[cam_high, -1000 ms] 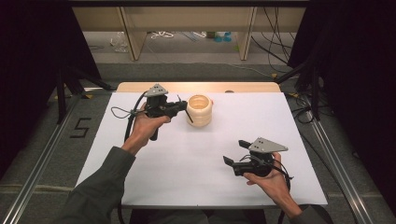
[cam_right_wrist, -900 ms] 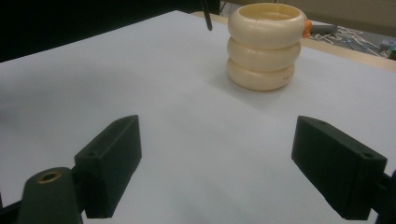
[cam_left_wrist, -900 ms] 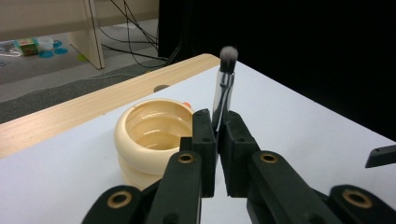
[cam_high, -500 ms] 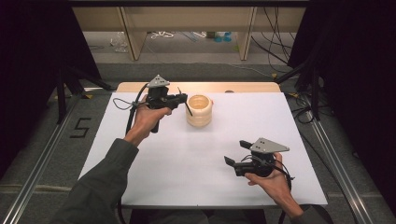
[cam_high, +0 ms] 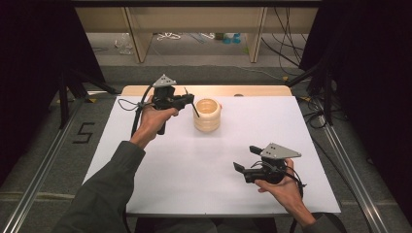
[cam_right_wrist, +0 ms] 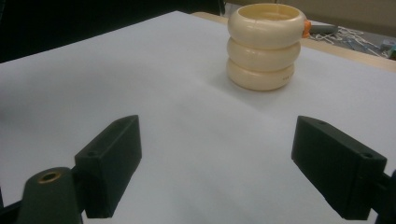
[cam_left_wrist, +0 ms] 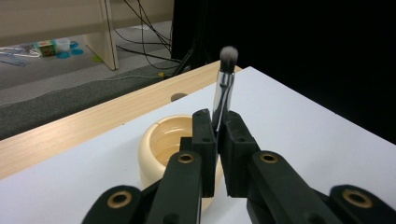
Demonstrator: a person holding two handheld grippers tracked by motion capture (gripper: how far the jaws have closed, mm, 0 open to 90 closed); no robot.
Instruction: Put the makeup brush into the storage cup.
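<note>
Brush (cam_left_wrist: 225, 88) sits clamped in my left gripper (cam_high: 187, 101), fingers (cam_left_wrist: 204, 140) clenched on the handle partway down, bristle tip up and away from the camera in the left gripper view. In the high view the handle's free lower end slants down toward the cream ribbed holder (cam_high: 207, 114), just short of its rim on the side facing my left hand (cam_high: 155, 116). Key relation: holder mouth lies just ahead of and below the fingers, toward the desk's middle; brush long axis is tilted, not plumb over the opening. My guess is the next move needs the handle end carried over the rim and stood more upright before lowering, else it could knock the wall and tip the holder.

Holder stands upright near the far edge of the desk (cam_high: 194, 184), roughly centred between the side edges.

Right gripper (cam_high: 243, 167) rests near the near right corner, well apart from the holder, fingers (cam_right_wrist: 109, 163) spread wide with nothing between them. Left hand is far nearer, so it's the 1 to finish this.
</note>
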